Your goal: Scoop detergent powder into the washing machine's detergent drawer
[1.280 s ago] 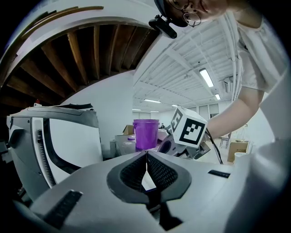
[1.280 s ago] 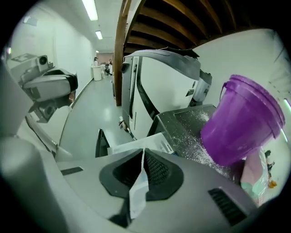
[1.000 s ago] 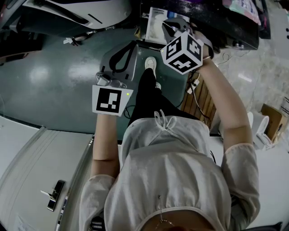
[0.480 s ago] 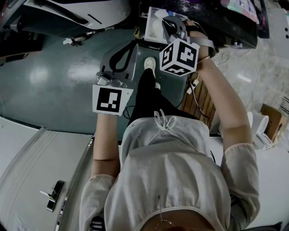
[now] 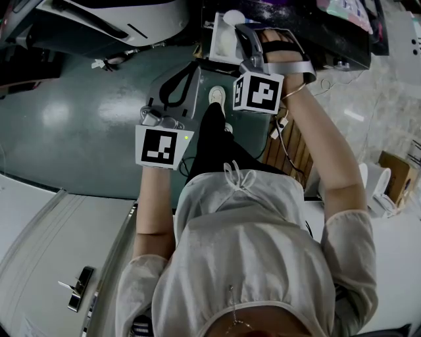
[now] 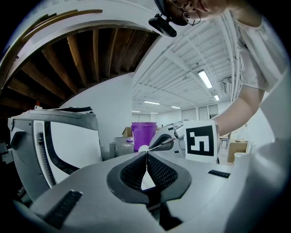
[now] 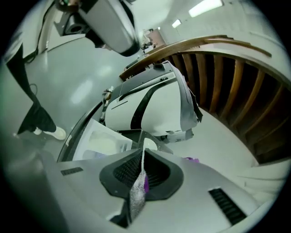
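My right gripper [image 5: 245,31] is shut on the thin handle of a white scoop [image 5: 233,16], whose bowl hangs over the white detergent drawer [image 5: 219,45] at the top of the head view. In the right gripper view the scoop [image 7: 148,144] sticks out past the gripper [image 7: 143,152], with the drawer [image 7: 97,143] just beyond and below it. My left gripper [image 5: 191,68] stays lower left of the drawer, apart from it. The left gripper [image 6: 146,155] is shut with nothing in it, and the scoop [image 6: 143,148] shows past its tips.
A white and grey machine housing [image 7: 154,104] stands behind the drawer. A purple bucket [image 6: 144,134] sits further back. The person's leg and white shoe [image 5: 219,93] are between the two grippers. A wooden slatted piece [image 5: 293,141] lies at the right, a cardboard box [image 5: 395,174] beyond it.
My right gripper has carried the scoop up the head view, from beside the drawer to over it. The left gripper has not moved.
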The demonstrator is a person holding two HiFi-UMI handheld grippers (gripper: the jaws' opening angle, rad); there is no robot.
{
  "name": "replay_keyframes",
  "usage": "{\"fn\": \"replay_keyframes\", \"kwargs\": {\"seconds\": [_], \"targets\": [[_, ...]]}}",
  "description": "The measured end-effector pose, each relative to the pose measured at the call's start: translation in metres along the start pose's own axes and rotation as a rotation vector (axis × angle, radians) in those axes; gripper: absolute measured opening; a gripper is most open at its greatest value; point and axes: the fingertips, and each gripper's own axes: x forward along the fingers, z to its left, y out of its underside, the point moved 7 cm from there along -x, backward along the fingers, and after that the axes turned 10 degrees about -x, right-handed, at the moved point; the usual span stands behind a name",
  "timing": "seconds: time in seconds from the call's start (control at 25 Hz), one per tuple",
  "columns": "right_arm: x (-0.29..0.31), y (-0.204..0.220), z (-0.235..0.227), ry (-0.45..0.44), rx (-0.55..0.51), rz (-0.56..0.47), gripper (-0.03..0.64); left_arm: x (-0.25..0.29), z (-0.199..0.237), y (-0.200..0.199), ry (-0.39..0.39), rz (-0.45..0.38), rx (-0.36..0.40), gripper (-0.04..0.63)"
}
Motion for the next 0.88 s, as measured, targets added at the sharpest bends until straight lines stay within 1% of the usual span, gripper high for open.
{"fn": "replay_keyframes", "kwargs": {"seconds": [0.08, 0.2, 0.36, 0.48, 0.88], "targets": [[-0.002, -0.003, 0.001, 0.026, -0.058, 0.006, 0.012, 0.000, 0.000, -0.001, 0.000, 0.000, 0.004, 0.023], [-0.005, -0.003, -0.003, 0.069, -0.111, 0.027, 0.012, -0.001, 0.000, -0.001, 0.003, 0.001, 0.006, 0.023], [-0.008, -0.002, -0.008, 0.114, -0.099, 0.035, 0.012, -0.002, -0.001, -0.002, 0.003, 0.001, 0.004, 0.023], [-0.009, 0.001, -0.012, 0.150, -0.122, 0.055, 0.012, -0.001, 0.000, -0.002, 0.008, 0.003, 0.011, 0.023], [-0.017, 0.004, -0.021, 0.215, -0.132, 0.075, 0.012, 0.002, -0.002, -0.007, 0.019, -0.001, 0.016, 0.023]]}}
